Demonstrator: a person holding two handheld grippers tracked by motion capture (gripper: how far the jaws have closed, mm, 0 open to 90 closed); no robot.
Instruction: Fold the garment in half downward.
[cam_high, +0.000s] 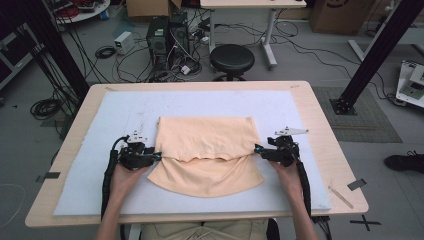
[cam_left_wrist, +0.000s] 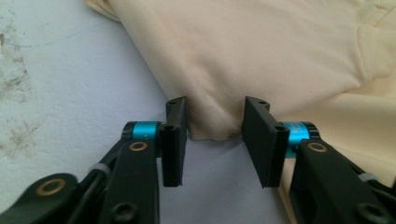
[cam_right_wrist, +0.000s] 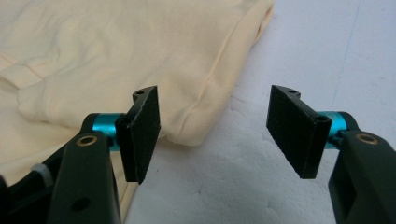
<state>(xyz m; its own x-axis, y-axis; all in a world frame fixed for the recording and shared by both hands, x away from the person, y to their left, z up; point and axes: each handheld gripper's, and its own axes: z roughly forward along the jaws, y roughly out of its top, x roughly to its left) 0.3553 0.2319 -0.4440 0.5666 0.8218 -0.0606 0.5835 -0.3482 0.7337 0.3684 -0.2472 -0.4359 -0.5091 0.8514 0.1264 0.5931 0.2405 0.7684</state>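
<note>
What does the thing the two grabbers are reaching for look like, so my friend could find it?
Find the wooden table covered by a white pad. In the pad's middle lies a pale peach shirt, folded over itself, with the left gripper and right gripper at its sides. It is the only soft, coloured thing there.

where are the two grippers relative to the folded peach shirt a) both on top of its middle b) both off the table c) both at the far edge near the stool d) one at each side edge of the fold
d: in the high view the left gripper sits at the left end of the shirt's fold and the right gripper at the right end, on the white pad, jaws open around the cloth corners.
</note>
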